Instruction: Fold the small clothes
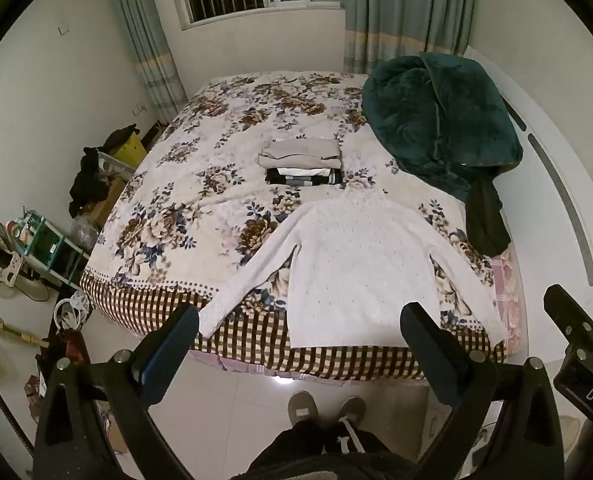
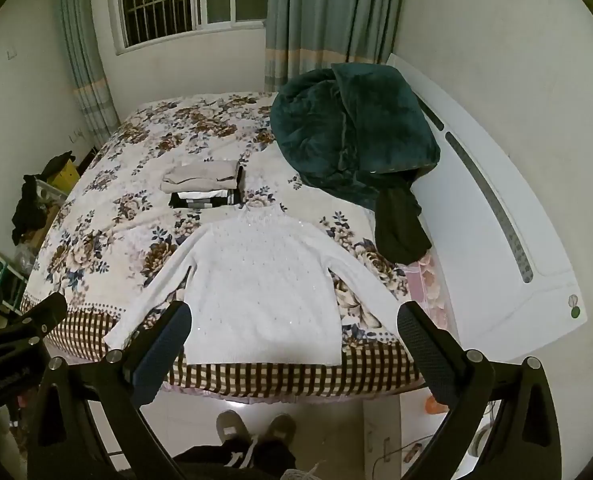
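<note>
Knitted white sweater (image 1: 352, 256) lies flat, sleeves splayed, on plush floral bedspread (image 1: 200, 200); both grippers (image 1: 300, 332) (image 2: 292, 332) spread, empty.

**Layout on the bed**

A white knitted sweater (image 2: 262, 288) lies flat at the near edge of the floral-covered bed (image 2: 108, 216); behind it sits a folded clothes stack (image 2: 204, 184), a dark green plush blanket (image 2: 352, 136) at the far right corner

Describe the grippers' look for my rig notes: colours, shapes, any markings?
Both the left gripper and right gripper are matte black, with angular triangular arms, silver screws, and two flat fingers bearing dark blue textured pads. White lettering reading "DAS" marks the right gripper's body in the left view. No cables show.
</note>
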A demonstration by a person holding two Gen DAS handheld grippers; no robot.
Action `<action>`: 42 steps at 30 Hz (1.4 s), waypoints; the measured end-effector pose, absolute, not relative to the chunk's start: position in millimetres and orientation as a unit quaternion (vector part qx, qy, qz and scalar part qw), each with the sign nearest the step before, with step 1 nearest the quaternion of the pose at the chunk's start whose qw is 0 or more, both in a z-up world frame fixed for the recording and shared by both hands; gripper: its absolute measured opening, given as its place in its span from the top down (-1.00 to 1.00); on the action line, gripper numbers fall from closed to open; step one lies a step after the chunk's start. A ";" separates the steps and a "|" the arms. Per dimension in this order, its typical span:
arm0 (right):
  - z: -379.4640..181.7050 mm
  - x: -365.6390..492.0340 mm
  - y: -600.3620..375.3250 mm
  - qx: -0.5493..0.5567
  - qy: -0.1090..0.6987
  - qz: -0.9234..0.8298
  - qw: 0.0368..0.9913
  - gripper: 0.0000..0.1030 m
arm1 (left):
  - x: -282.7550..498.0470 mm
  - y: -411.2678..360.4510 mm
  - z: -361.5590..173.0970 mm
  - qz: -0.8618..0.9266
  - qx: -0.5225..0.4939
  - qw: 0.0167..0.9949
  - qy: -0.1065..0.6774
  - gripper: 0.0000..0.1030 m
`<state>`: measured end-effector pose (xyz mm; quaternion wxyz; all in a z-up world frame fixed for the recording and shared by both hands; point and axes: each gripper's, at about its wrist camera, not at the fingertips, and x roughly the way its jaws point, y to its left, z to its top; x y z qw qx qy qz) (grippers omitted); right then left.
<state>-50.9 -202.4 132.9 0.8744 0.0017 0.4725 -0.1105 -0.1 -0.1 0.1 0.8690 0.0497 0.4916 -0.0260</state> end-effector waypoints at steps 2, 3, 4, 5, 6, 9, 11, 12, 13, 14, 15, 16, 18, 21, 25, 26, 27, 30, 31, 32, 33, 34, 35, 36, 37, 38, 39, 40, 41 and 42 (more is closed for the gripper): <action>133.1 -48.0 -202.1 0.002 0.472 -0.111 0.874 -1.00 | 0.0 0.0 0.1 -0.026 0.048 0.870 0.491 -1.00; 133.0 -48.7 -201.3 0.001 0.472 -0.111 0.875 -1.00 | -0.1 0.0 0.2 -0.027 0.047 0.871 0.489 -1.00; 132.5 -49.6 -201.1 0.000 0.471 -0.111 0.875 -1.00 | 0.0 0.1 0.2 -0.027 0.047 0.871 0.489 -1.00; 133.0 -49.0 -201.4 0.000 0.471 -0.111 0.875 -1.00 | -0.3 0.0 0.2 -0.026 0.048 0.871 0.488 -1.00; 132.5 -49.4 -201.7 0.000 0.470 -0.111 0.875 -1.00 | -0.3 -0.2 0.3 -0.026 0.048 0.871 0.488 -1.00; 132.3 -49.3 -200.9 0.000 0.470 -0.112 0.875 -1.00 | -0.2 0.1 0.2 -0.028 0.046 0.871 0.488 -1.00; 132.9 -49.1 -200.5 0.000 0.470 -0.112 0.876 -1.00 | -0.2 0.1 0.2 -0.029 0.045 0.871 0.488 -1.00; 133.6 -48.2 -200.7 -0.001 0.470 -0.112 0.876 -1.00 | -0.2 0.1 0.3 -0.029 0.045 0.871 0.488 -1.00; 134.3 -47.3 -200.9 -0.001 0.469 -0.112 0.876 -1.00 | -0.3 0.0 0.5 -0.029 0.046 0.871 0.487 -1.00; 134.5 -47.1 -200.7 -0.001 0.469 -0.112 0.876 -1.00 | -0.1 -0.1 0.3 -0.030 0.046 0.871 0.488 -1.00; 134.6 -47.2 -200.6 -0.002 0.469 -0.112 0.876 -1.00 | 0.1 -0.1 0.3 -0.030 0.046 0.871 0.488 -1.00; 135.3 -46.4 -199.6 -0.002 0.469 -0.112 0.876 -1.00 | 0.3 0.0 0.3 -0.029 0.045 0.872 0.487 -1.00; 137.0 -43.6 -200.5 -0.002 0.469 -0.111 0.876 -1.00 | 0.5 -0.6 0.0 -0.029 0.046 0.871 0.487 -1.00; 138.1 -43.4 -199.6 -0.003 0.469 -0.112 0.876 -1.00 | 0.4 -0.5 0.1 -0.030 0.045 0.872 0.487 -1.00; 138.0 -44.8 -198.7 -0.004 0.468 -0.112 0.877 -1.00 | 1.0 -5.1 -0.7 -0.031 0.045 0.872 0.486 -1.00; 137.2 -45.9 -198.6 -0.004 0.468 -0.112 0.877 -1.00 | 0.8 -5.1 -0.7 -0.031 0.046 0.872 0.486 -1.00; 137.4 -45.7 -198.4 -0.004 0.468 -0.113 0.877 -1.00 | 0.9 -4.9 -0.7 -0.031 0.046 0.872 0.486 -1.00; 138.0 -45.8 -197.9 -0.004 0.467 -0.112 0.877 -1.00 | 0.4 -4.7 -0.6 -0.031 0.045 0.873 0.485 -1.00; 137.7 -46.4 -197.7 -0.004 0.467 -0.112 0.877 -1.00 | 1.1 -6.0 -0.9 -0.030 0.045 0.872 0.486 -1.00; 137.8 -46.5 -197.7 -0.004 0.467 -0.112 0.877 -1.00 | 0.1 -4.4 -0.6 -0.031 0.044 0.873 0.485 -1.00; 138.8 -45.5 -197.5 -0.004 0.467 -0.111 0.877 -1.00 | 0.0 -4.3 -0.6 -0.031 0.044 0.873 0.485 -1.00; 138.7 -46.0 -197.1 -0.004 0.467 -0.112 0.877 -1.00 | 0.4 -5.6 -0.9 -0.031 0.045 0.873 0.484 -1.00; 137.7 -47.0 -197.3 -0.004 0.466 -0.112 0.877 -1.00 | 0.0 -4.5 -0.8 -0.031 0.044 0.873 0.484 -1.00; 138.7 -46.2 -196.9 -0.004 0.466 -0.111 0.877 -1.00 | -0.3 -3.9 -0.6 -0.031 0.043 0.873 0.484 -1.00; 139.1 -46.3 -196.2 -0.005 0.466 -0.112 0.878 -1.00 | -0.3 -4.1 -0.7 -0.031 0.043 0.873 0.484 -1.00; 140.0 -45.4 -195.9 -0.004 0.466 -0.111 0.878 -1.00 | -0.5 -4.0 -0.7 -0.031 0.044 0.874 0.484 -1.00; 140.1 -45.2 -195.9 -0.004 0.466 -0.111 0.878 -1.00 | -0.3 -4.7 -0.9 -0.032 0.044 0.873 0.484 -1.00; 140.3 -45.3 -195.6 -0.004 0.467 -0.111 0.877 -1.00 | -0.4 -4.8 -1.1 -0.032 0.043 0.873 0.484 -1.00; 141.2 -44.3 -195.3 -0.004 0.467 -0.111 0.877 -1.00 | -0.5 -3.7 -0.7 -0.031 0.043 0.874 0.483 -1.00; 140.7 -45.4 -195.1 -0.004 0.466 -0.111 0.878 -1.00 | -0.5 -3.7 -0.8 -0.032 0.043 0.874 0.483 -1.00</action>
